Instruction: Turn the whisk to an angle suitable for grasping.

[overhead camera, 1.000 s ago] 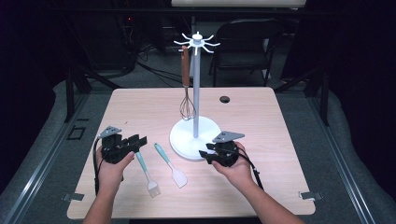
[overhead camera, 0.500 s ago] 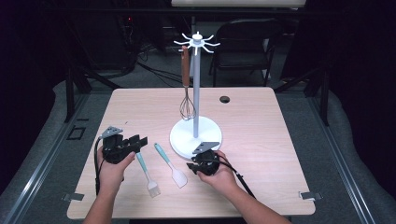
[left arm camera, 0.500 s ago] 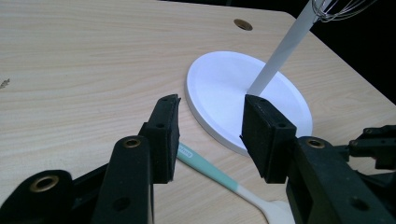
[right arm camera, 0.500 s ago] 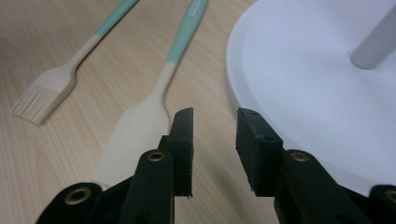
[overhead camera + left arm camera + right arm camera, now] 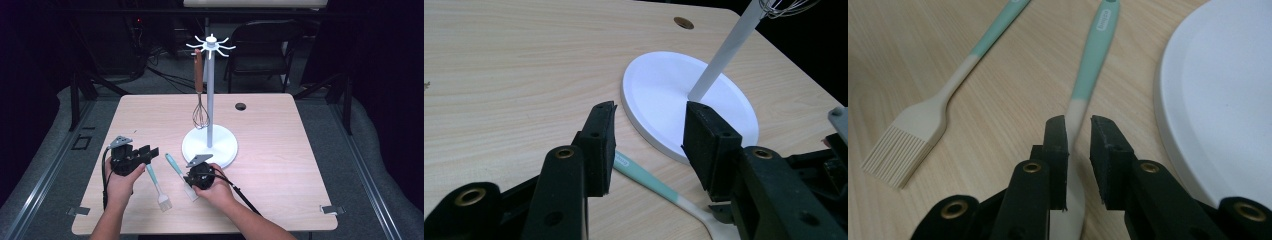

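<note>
While the right tongs [image 5: 192, 181] came down over the cream-and-teal spatula [image 5: 178, 171] on the pale wooden surface [image 5: 280, 150], their jaws had just been closing, and in the right gripper view they stood narrowly parted astride the spatula's [image 5: 1088, 90] neck, where the teal handle met the cream blade. The handle ran up and away from between the pads [image 5: 1057, 150], and the blade passed under the tongs toward the camera. Whether the pads already pressed on the neck could not be told; a thin gap showed on the right-hand side.

From the high view, the spatula lay aslant just in front of the round white base of the utensil stand [image 5: 210, 142], its handle end pointing toward the far left and its blade hidden partly beneath the right hand. A basting brush [image 5: 156, 185] with the same teal handle lay just beside it on the left, nearly parallel, bristles toward the person; the right gripper view showed the brush [image 5: 923, 120] apart from the spatula.

The left tongs [image 5: 142, 155] sat near the left edge of the surface, held level and aimed toward the stand. Their jaws stood well apart with nothing gripped; in the left gripper view the spatula's handle [image 5: 649, 180] lay on the wood below and between them, untouched. A whisk [image 5: 200, 95] hung from the stand's top.
</note>
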A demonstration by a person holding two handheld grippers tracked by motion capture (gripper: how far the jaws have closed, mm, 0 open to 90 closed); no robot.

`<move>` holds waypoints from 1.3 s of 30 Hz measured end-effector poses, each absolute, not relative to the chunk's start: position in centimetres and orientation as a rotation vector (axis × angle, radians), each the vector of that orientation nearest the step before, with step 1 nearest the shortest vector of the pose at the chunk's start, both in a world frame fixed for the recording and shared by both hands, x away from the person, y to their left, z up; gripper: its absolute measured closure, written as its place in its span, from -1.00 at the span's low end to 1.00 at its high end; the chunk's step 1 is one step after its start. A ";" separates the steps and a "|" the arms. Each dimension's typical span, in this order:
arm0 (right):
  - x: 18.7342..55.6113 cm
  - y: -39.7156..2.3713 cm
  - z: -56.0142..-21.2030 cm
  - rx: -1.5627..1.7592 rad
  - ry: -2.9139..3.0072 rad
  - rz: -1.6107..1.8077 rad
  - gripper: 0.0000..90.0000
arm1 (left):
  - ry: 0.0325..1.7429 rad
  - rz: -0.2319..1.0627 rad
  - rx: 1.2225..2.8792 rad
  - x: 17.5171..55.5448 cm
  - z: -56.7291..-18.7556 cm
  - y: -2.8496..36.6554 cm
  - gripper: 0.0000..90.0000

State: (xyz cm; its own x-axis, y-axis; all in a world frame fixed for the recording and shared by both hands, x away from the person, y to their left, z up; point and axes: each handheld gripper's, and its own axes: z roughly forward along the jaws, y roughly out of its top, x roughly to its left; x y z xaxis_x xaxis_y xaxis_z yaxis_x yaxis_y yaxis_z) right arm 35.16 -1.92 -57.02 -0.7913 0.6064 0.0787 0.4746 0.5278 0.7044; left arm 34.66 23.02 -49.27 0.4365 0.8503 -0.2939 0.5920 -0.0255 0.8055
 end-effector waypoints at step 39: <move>30.0 -11.5 -57.2 0.918 2.598 1.013 0.82 | 1.218 0.303 1.783 34.5 -50.1 20.8 0.26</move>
